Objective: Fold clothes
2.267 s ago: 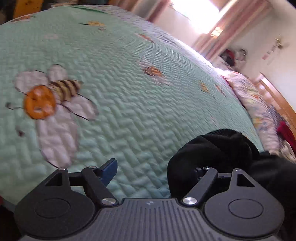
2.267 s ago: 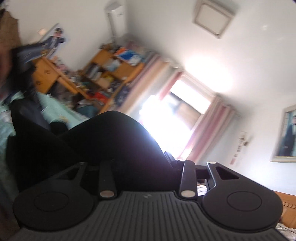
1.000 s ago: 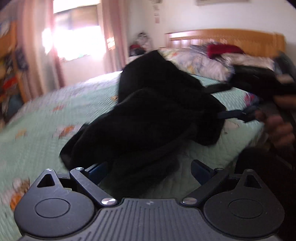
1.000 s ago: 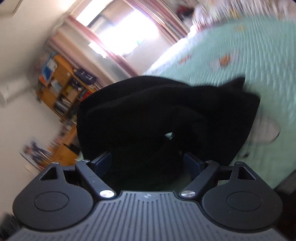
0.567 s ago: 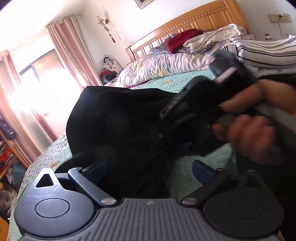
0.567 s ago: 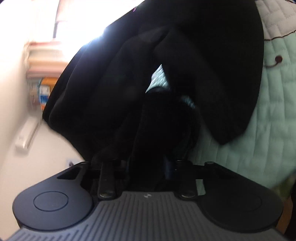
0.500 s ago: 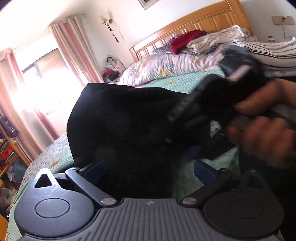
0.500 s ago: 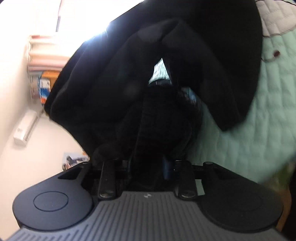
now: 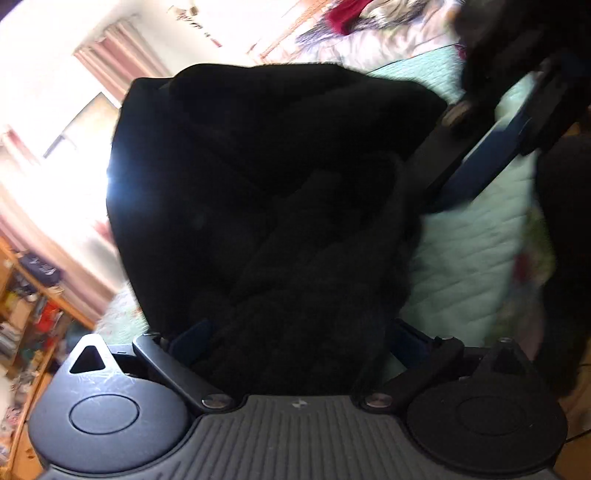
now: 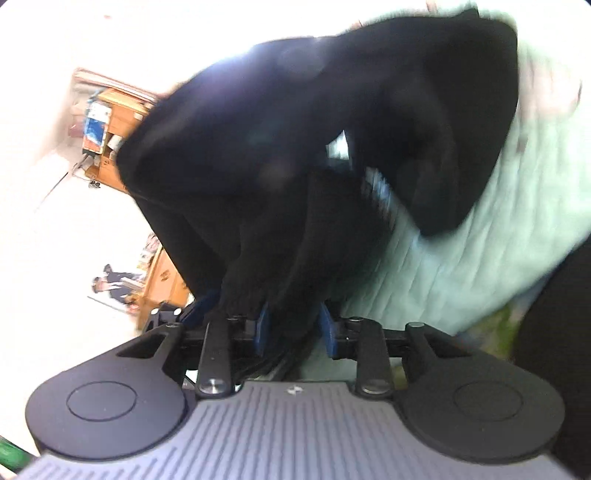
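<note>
Up close, the black garment (image 9: 280, 206) fills most of both wrist views, a thick, soft heap of dark fabric bunched in folds above the pale green quilted bed cover (image 9: 465, 251). One lobe of it hangs down over the cover on the right side of the right wrist view, and a small gap in the folds lets a bit of the quilt show through.

The right claw (image 10: 291, 328) has a gathered bundle of the garment's edge between its blue pads (image 10: 263, 325); the jaws stand narrow and are easing slightly apart, with the cloth packed tight between them and pressed against the pads. The same claw shows in the upper right of the left wrist view, its dark finger (image 9: 491, 162) reaching into the side of the garment.

The left claw (image 9: 295, 339) has its jaws spread wide, a blue pad visible on each side, and the lower mass of the garment sits in the gap between them. Whether either pad presses on the cloth cannot be told.

Farther out, blurred, lie rumpled bedding and a red cloth (image 9: 347, 18) at the head of the bed, pink curtains (image 9: 118, 62) beside a bright window, and wooden shelves (image 10: 110, 122) crowded with small things.
</note>
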### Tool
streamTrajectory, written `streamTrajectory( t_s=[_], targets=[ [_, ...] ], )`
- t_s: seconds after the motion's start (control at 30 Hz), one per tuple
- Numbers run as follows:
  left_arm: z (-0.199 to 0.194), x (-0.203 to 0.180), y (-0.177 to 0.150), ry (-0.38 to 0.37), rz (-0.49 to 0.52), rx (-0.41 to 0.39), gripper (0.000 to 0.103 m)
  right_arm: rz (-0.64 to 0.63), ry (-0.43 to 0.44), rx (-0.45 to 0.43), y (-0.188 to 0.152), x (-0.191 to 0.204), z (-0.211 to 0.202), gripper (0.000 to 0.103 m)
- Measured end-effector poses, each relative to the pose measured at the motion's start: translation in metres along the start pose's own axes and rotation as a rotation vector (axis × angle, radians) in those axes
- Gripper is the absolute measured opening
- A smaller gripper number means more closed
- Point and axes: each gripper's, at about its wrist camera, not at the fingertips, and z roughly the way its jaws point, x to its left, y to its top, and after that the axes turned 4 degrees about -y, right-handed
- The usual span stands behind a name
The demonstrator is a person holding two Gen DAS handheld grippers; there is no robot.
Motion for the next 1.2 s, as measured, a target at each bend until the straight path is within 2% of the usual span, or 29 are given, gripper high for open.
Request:
streamTrajectory(
  t_s=[0.07,0.13,0.2,0.27,0.4,0.47,0.53,0.67,0.9,1.2],
  targets=[
    [0.0,0.016,0.004,-0.022,-0.083,-0.012,0.1,-0.076,-0.048,-0.087,-0.008,0.002,-0.021,0.033],
    [0.001,0.026,0.007,-0.036,-0.123,-0.024,0.1,-0.09,-0.13,-0.197,-0.016,-0.008,-0.051,0.037],
    [0.003,0.027,0.007,-0.029,-0.117,-0.03,0.102,-0.063,-0.244,-0.299,-0.023,-0.024,-0.092,0.047],
    [0.004,0.026,0.007,-0.029,-0.123,-0.037,0.102,0.008,-0.322,-0.386,-0.028,-0.044,-0.141,0.051],
    [0.005,0.026,0.007,-0.026,-0.146,-0.052,0.103,0.064,-0.478,-0.479,-0.043,-0.07,-0.231,0.062],
    [0.005,0.027,0.007,-0.025,-0.149,-0.056,0.103,0.09,-0.564,-0.515,-0.054,-0.079,-0.262,0.062],
    [0.003,0.027,0.003,-0.023,-0.144,-0.059,0.103,0.121,-0.624,-0.537,-0.066,-0.084,-0.283,0.062],
    [-0.001,0.028,-0.002,-0.019,-0.148,-0.06,0.103,0.111,-0.717,-0.513,-0.07,-0.103,-0.292,0.062],
    [-0.002,0.023,-0.003,-0.012,-0.141,-0.05,0.102,0.122,-0.751,-0.451,-0.067,-0.134,-0.284,0.062],
    [0.0,0.02,-0.001,0.0,-0.13,-0.03,0.102,0.118,-0.778,-0.434,-0.049,-0.163,-0.277,0.063]
  ],
)
